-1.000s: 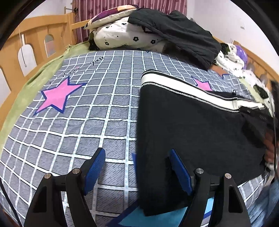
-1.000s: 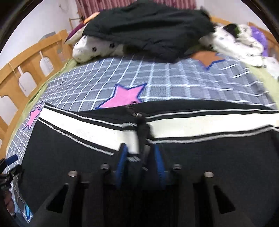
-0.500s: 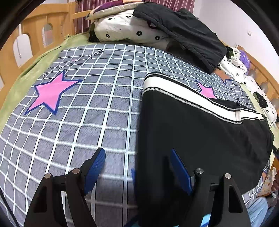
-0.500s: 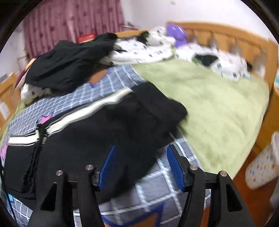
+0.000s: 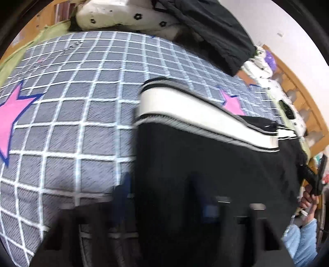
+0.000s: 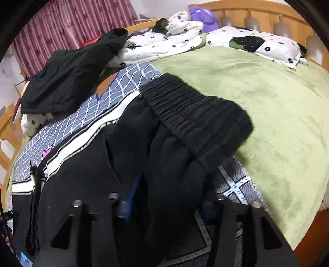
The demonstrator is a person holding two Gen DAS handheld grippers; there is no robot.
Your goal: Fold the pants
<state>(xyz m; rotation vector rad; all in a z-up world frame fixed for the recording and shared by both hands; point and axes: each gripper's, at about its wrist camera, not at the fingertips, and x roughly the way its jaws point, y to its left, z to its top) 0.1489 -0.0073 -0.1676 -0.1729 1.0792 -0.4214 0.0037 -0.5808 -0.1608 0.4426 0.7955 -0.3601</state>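
Note:
Black pants with a white side stripe lie flat on the grey checked blanket. My left gripper is low over their left edge and blurred. Its jaws are closing, one pad on the blanket side and one over the black cloth, with no visible pinch. In the right wrist view the pants end in a ribbed waistband folded over on itself. My right gripper is closing on a thick bunch of that cloth, which fills the space between its pads. That gripper and a hand show at the left wrist view's right edge.
A heap of black clothing and flowered white bedding lies at the far side of the bed. A green cover spreads to the right, ending at a pillow and the wooden bed frame.
The left gripper has moved in lower over the pants' edge. The right gripper let go of the pants' middle, swung over to the waistband end, opened wide and narrowed on the cloth there.

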